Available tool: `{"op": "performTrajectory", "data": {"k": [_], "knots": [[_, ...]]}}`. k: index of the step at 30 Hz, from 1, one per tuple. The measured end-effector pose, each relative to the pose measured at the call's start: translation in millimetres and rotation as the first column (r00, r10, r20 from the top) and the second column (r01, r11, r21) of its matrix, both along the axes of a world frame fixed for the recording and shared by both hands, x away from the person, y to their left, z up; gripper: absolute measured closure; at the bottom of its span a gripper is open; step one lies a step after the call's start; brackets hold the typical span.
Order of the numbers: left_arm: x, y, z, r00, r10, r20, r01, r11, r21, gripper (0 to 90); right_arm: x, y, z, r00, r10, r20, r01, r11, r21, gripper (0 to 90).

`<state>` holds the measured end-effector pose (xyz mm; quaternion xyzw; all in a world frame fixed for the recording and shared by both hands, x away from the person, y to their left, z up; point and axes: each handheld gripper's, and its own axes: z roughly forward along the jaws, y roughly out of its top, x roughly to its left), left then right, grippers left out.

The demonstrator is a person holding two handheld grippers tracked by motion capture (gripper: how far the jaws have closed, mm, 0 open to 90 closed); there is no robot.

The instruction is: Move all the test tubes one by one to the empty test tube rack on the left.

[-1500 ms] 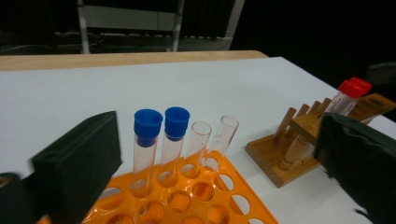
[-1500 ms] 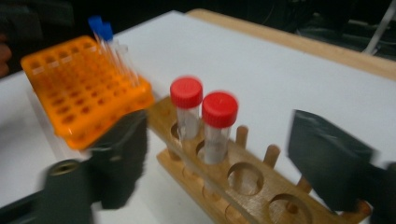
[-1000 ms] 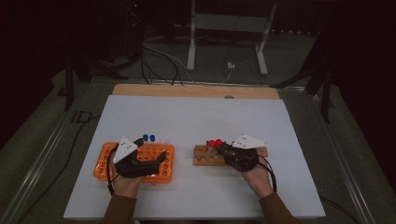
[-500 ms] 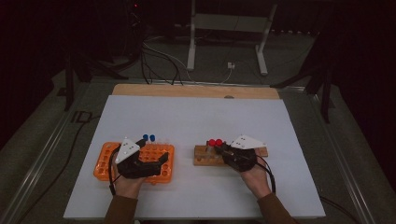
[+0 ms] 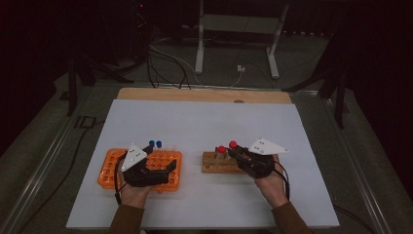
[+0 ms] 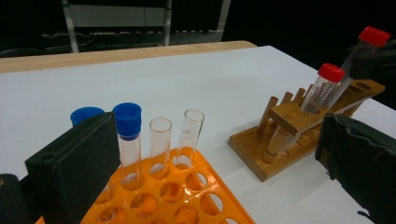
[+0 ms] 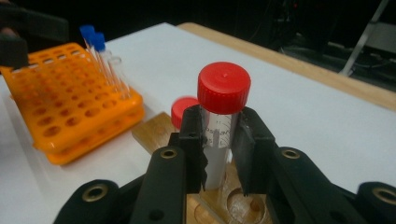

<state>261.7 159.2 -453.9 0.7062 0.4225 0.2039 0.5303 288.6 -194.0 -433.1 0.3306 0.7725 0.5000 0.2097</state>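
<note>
My right gripper (image 7: 222, 140) is shut on a clear tube with a red cap (image 7: 223, 86), pads pressing just under the cap. The tube leans over the wooden rack (image 5: 216, 163), its lower end at the rack's holes. A second red-capped tube (image 6: 327, 79) stands in that rack beside it. My left gripper (image 6: 217, 161) is open over the orange rack (image 5: 109, 168), nothing between its jaws. At that rack's far edge stand two blue-capped tubes (image 6: 127, 119) and two uncapped glass tubes (image 6: 160, 135).
Both racks sit on a white sheet (image 5: 204, 122) over a wooden table, whose far edge (image 5: 204, 95) shows behind. Cables and a metal stand (image 5: 238, 29) lie on the dark floor beyond. A person's hands hold both grippers at the near edge.
</note>
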Motion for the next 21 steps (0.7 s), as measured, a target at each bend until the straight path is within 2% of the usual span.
{"op": "performTrajectory", "data": {"k": [8,13,17,21], "knots": [[-2.8,-4.9,2.8,0.9999,-0.010,0.012,0.010,0.9999,0.003,0.8,-10.0,-2.9,20.4,0.9989,0.015,0.043,-0.016,0.999,0.032,75.1],[-4.9,-9.7,4.8,0.9996,-0.024,0.013,0.024,0.9996,0.011,0.8,-15.3,-2.2,28.7,0.9978,0.055,0.037,-0.058,0.996,0.061,75.0],[-6.0,-21.1,6.3,0.9978,-0.065,0.012,0.065,0.9978,0.012,0.9,-18.1,1.7,31.0,0.9956,0.090,0.025,-0.092,0.994,0.063,75.0],[-5.7,-36.8,7.8,0.9909,-0.134,0.016,0.133,0.9910,0.009,4.6,-19.6,6.2,30.5,0.9936,0.112,0.013,-0.113,0.992,0.063,75.0]]}}
